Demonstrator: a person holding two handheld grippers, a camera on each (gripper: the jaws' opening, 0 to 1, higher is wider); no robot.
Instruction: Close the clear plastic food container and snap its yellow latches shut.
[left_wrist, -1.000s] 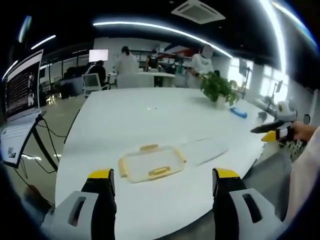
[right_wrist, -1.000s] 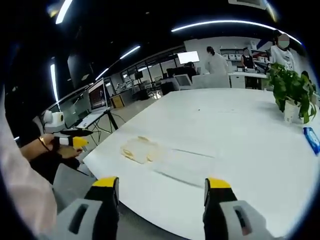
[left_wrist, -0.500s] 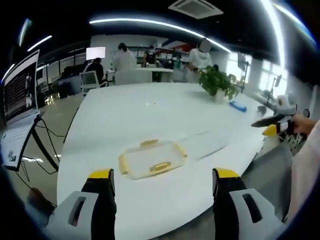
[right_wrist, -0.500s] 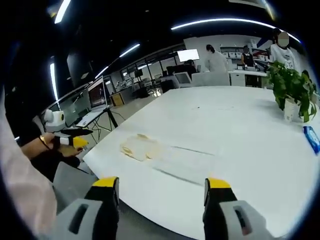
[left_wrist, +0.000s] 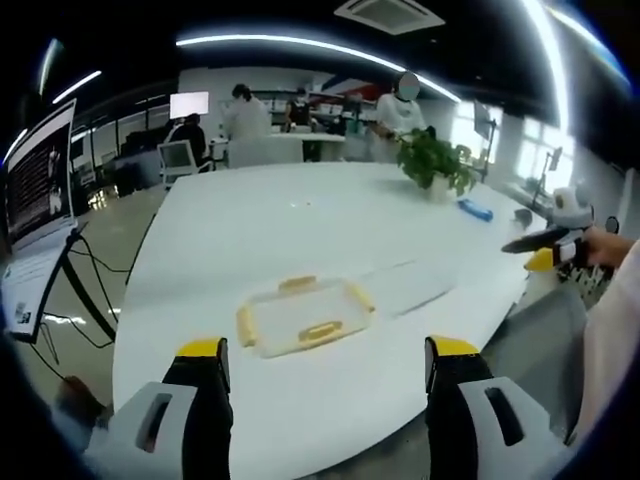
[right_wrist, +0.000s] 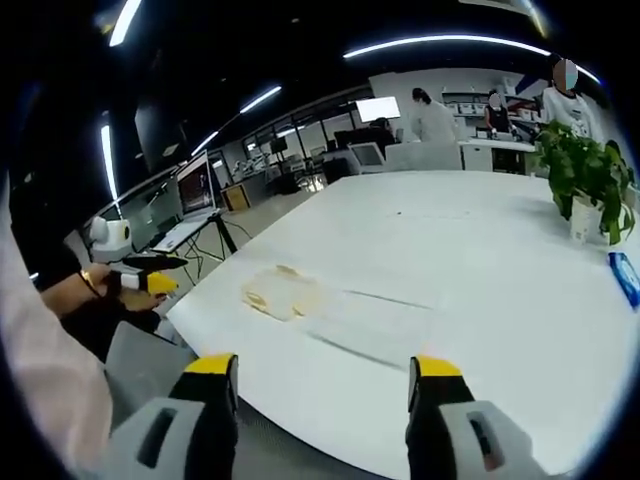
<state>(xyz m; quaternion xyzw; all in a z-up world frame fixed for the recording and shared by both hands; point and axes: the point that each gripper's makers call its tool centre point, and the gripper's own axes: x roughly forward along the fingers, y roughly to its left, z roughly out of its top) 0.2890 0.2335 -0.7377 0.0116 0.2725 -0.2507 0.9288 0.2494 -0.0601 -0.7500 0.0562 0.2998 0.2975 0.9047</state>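
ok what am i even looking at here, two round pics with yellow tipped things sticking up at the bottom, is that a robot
No robot: a person holds one hand tool in each hand, each ending in a two-fingered claw with a fisheye camera riding on it. One picture looks along the left claw, the other along the right claw; both stand open and hold nothing. Each claw also appears at the edge of the other's picture, in the person's hand. On the white table lies a clear plastic food container with yellow latches, untouched, beside a flat clear sheet that may be its lid. Farther off stand a potted plant and a small blue object.
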